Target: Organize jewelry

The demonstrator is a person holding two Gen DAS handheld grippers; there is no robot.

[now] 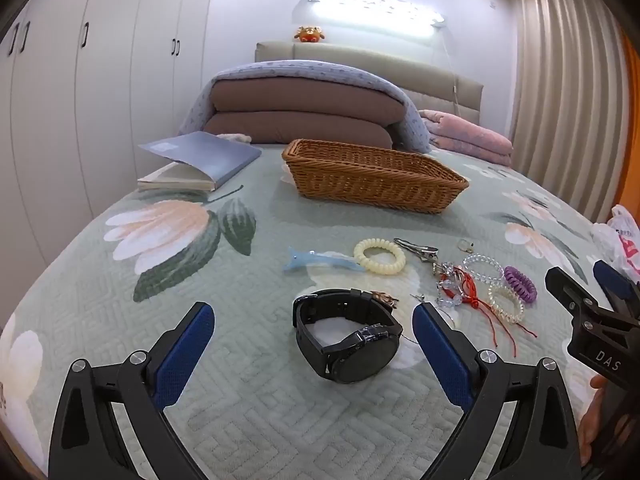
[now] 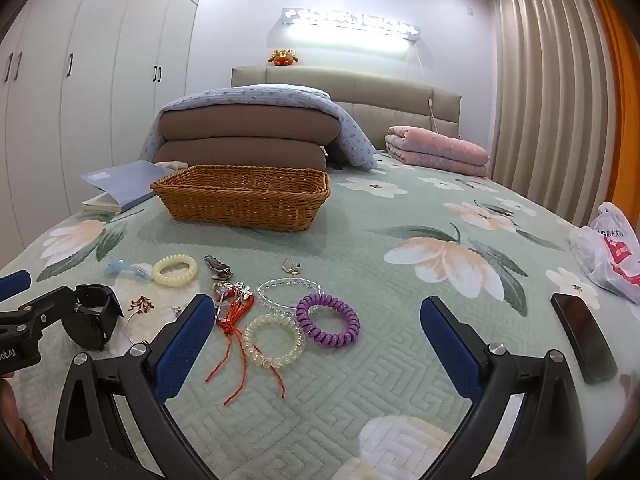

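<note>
- Lying on the green floral bedspread, the jewelry forms a loose scatter near the viewer, with one wicker basket farther back, holding nothing that can be seen.
- Left wrist view: the left tongs stand wide apart, holding nothing, with one black watch lying on the bedspread between their blue pads. A blue dolphin-shaped hair clip shows whole here; the right wrist view catches only part of it.
- Right wrist view: the right tongs also stand wide apart and grip nothing. Only this view shows one dark phone at the near right.
- Spiral hair ties, counted: three — one cream, one purple, one clear.
- One clear bead bracelet, one red cord ornament and one metal clip lie among them.
- Both views show one open book at far left and one plastic bag at right.
</note>
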